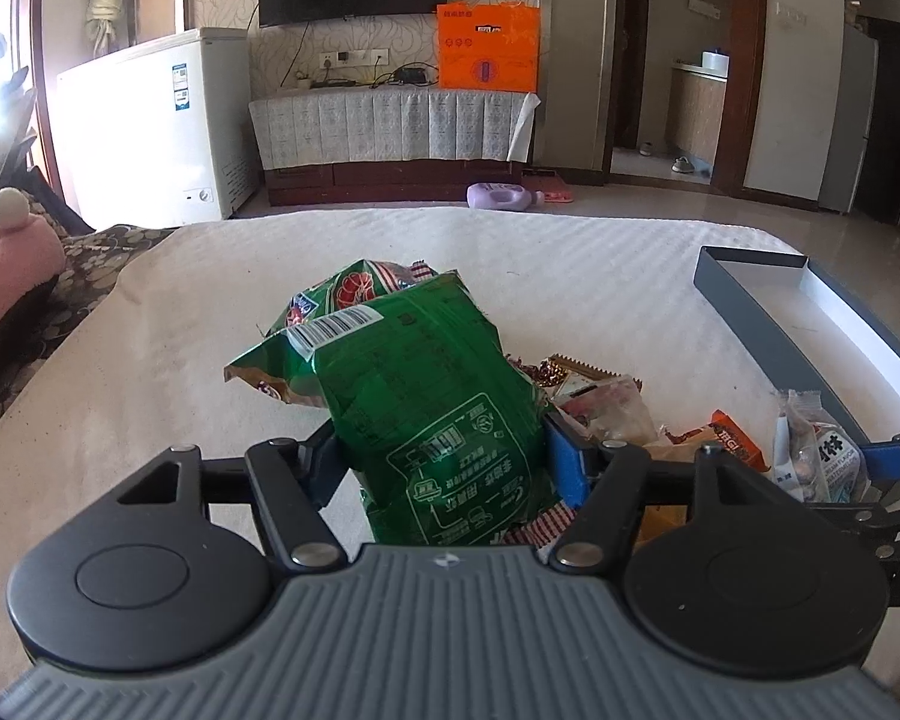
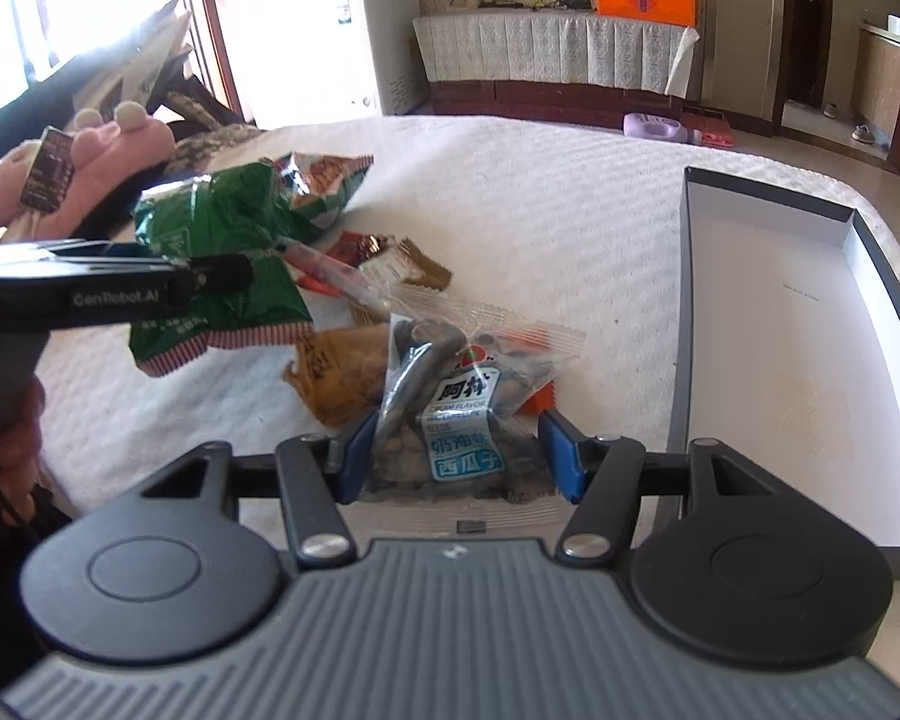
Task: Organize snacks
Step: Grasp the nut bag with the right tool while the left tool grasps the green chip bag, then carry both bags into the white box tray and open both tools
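Snacks are only starting to get sorted, by my reading: the box (image 2: 768, 324) at the right of the bed shows a bare white floor with nothing in it, and everything else still lies loose on the bedspread (image 1: 570, 264). Nearest in the left wrist view, the left gripper (image 1: 444, 450) is clamped on the green bag (image 1: 426, 384), its blue pads pressed into the bag's sides, and the bag looks lifted clear of the cover with a second green-and-red pack bunched against its far side. In the right wrist view the right gripper (image 2: 459, 456) has its jaws closed against the clear seed pack (image 2: 450, 402), which sits between the pads at the near edge of the pile. Just beyond lie a brown pack (image 2: 342, 378), an orange one partly hidden under the seed pack, and several small wrappers (image 2: 390, 264), all touching or overlapping. Those remain to be moved. Right of the pile, a strip of open bedspread leads to the box's low near wall, which a carried pack must clear. Left of the pile the bed edge meets a pink plush (image 2: 120, 144). Farther off, the bedspread lies open up to its far edge.
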`<state>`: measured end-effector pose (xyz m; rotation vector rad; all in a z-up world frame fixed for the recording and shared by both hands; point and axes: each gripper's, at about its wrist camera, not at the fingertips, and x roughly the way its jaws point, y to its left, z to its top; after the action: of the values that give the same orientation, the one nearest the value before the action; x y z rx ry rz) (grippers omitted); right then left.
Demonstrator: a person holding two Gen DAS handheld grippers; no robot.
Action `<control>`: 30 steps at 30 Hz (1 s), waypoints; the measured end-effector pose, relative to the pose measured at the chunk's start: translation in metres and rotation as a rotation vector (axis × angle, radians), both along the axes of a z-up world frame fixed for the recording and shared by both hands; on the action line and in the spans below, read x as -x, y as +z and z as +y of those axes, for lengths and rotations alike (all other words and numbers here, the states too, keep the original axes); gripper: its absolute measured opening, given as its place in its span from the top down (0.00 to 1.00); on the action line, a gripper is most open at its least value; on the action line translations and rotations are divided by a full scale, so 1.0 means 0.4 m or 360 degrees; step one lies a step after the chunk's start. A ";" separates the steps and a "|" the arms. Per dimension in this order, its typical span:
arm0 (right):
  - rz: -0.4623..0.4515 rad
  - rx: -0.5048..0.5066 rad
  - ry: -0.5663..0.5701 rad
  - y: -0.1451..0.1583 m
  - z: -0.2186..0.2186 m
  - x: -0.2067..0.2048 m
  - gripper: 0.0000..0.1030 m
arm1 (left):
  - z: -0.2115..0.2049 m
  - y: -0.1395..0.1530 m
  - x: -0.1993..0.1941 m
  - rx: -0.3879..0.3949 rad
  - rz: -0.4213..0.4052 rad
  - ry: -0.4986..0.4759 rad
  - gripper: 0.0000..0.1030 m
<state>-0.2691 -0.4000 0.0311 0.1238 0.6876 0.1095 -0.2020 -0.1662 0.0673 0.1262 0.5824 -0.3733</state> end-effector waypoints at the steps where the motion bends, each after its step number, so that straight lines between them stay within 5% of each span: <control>1: -0.0016 -0.0010 0.0004 0.004 0.002 0.002 0.41 | -0.005 0.003 0.006 -0.0010 -0.0018 -0.0014 0.31; 21: -0.0156 -0.0114 -0.0060 0.037 -0.042 0.037 0.41 | -0.051 0.055 0.054 0.0044 -0.0184 -0.0046 0.31; 30: -0.0195 -0.0147 -0.0109 0.049 -0.064 0.036 0.41 | -0.099 0.056 0.057 0.0047 -0.0155 -0.0165 0.31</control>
<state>-0.2836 -0.4255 0.0507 0.2275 0.5555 0.0825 -0.2247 -0.2058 0.0898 0.1455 0.4750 -0.4736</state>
